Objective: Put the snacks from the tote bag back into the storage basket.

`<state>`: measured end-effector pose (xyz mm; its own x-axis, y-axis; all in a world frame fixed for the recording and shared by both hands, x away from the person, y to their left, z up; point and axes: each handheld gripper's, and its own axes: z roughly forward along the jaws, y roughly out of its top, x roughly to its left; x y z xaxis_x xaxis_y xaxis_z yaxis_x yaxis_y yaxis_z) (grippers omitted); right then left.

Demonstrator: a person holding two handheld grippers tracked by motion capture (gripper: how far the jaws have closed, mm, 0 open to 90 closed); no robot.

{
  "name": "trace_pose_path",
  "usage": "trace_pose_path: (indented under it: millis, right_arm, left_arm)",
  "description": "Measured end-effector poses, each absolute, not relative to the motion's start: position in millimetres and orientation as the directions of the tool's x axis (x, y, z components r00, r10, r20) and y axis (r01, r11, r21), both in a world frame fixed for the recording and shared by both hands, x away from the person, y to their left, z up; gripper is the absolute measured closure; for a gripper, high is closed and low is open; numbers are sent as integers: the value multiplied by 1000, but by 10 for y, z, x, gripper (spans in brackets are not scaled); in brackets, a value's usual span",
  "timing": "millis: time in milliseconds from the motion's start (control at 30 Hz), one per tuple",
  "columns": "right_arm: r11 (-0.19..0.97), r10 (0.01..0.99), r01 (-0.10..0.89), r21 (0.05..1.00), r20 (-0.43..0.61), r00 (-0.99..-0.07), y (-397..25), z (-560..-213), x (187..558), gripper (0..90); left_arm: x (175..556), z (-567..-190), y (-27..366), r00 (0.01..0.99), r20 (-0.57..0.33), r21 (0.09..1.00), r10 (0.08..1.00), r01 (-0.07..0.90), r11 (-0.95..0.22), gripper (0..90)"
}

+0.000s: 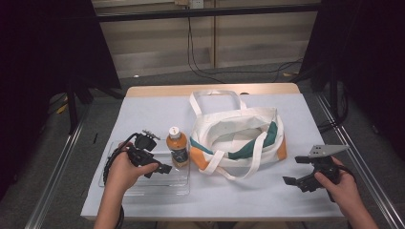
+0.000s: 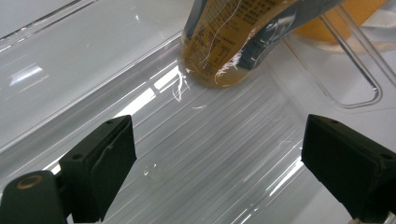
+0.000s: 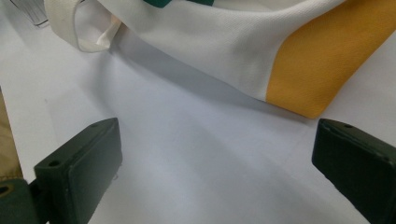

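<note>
A: Two grippers, both with jaws spread wide and nothing between them. The left gripper hangs over a clear plastic tray at the near left of the table; the right gripper sits low over the bare surface at the near right.

B: And the bottle?

A: The bottle stands upright in the tray's right end, just beside the left gripper's jaws but not touching them. It has a white cap, amber liquid, and a dark label band. In the left gripper view the bottle rises just beyond the open jaws, its base on the tray's ribbed floor.

B: Can you read the label?

A: Not really. There are rows of small print on an orange panel, too fine and tilted to make out. No brand name is legible.

B: What else is on the table?

A: A tote bag, white with orange corners and a green band, lies open to the right of the bottle, handles loose. The right gripper view shows the bag's orange corner beyond its jaws, apart from them.
</note>
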<state>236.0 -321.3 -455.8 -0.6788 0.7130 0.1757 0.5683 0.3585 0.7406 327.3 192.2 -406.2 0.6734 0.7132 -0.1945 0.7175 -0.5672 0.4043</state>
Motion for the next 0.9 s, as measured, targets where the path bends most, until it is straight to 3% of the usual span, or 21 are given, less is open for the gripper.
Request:
trace_pose_path:
  millis: [900]
  right_arm:
    - [379, 703, 565, 733, 169, -691, -3181, -4573, 2363, 14]
  left_arm:
    - [3191, -4098, 1972, 682, -181, 417, 708, 705, -573, 99]
